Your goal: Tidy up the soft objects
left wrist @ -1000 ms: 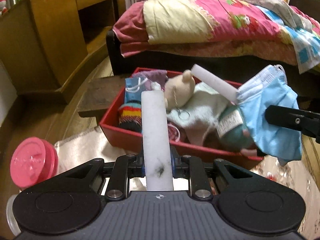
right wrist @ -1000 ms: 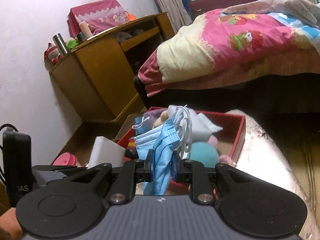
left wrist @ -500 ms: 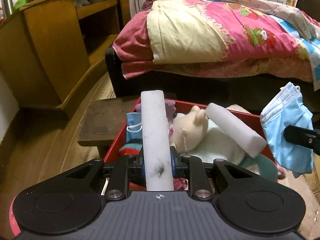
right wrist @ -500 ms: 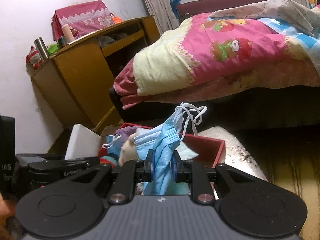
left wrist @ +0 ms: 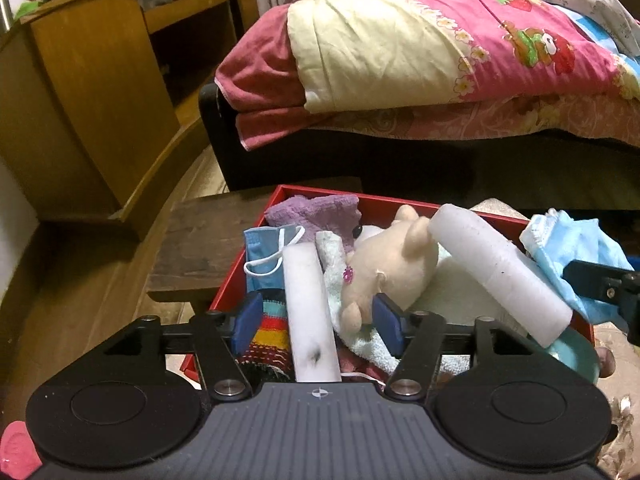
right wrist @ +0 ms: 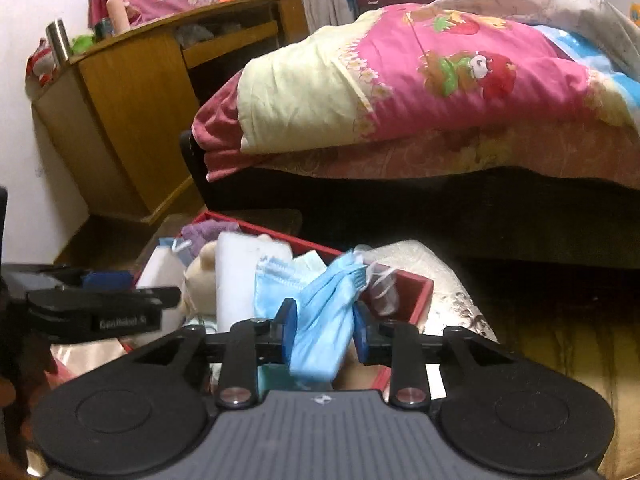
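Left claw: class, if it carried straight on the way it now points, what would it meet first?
Most likely the white foam stick lying between the opening jaws of the left claw, free of both pads, over the striped sock in the red box. Depth is hard to judge.

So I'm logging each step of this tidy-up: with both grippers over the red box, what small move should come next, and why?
Probably lift both grippers back. The left gripper is opening, its blue pads clear of the white foam stick above the red box. The right gripper is opening too, and the blue face mask still hangs between its pads, so pause until it drops.
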{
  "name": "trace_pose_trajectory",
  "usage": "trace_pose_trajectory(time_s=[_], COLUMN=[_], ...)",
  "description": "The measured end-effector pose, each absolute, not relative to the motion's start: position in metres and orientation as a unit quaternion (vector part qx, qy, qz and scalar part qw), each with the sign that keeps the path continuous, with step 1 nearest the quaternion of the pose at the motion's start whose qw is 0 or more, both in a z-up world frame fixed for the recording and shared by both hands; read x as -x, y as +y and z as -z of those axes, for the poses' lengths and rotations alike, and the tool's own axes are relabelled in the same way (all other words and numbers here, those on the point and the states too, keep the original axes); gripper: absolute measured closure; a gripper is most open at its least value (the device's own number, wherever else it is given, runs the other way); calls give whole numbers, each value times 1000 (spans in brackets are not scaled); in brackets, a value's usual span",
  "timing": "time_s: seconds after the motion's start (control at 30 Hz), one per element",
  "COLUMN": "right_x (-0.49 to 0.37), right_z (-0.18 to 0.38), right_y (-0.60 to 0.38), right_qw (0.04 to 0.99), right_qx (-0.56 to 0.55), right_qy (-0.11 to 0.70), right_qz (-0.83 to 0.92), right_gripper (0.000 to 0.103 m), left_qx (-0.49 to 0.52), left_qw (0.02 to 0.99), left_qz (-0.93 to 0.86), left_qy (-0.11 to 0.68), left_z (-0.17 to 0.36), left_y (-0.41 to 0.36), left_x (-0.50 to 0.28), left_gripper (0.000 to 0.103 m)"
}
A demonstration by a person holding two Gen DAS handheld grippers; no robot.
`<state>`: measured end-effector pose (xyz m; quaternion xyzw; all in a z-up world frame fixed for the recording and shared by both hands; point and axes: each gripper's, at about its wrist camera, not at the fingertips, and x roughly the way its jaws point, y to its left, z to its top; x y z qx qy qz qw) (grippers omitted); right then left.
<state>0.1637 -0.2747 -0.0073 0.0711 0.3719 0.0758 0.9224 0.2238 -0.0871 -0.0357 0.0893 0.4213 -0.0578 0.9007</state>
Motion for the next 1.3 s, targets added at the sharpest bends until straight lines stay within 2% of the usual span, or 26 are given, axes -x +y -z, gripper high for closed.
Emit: trace_pose_trajectory(time_s=[0.1,0.2,0.83,1.3], right_x=[-165,-164,-139,-82], right_z=[5,3,-9,-22], right_y=[-278,-284,-291,-249], right_qw=[923,920,913,922], right_qx=[-68,-79,-120,-92], right_qy=[374,380,385,364], right_qz=[-63,-64,-64,-99], right_gripper=[77,73,71,71], left_qx=[-85,-79,-62,-42], left_qw=[901,902,904,904], left_qz=[58,56,78,81], left_qy=[421,421,416,418], left_z=[34,31,7,1], left_y=[-85,-81,-74,-58], left_x=[-224,-223,-181,-129], left_gripper=[40,40,38,35])
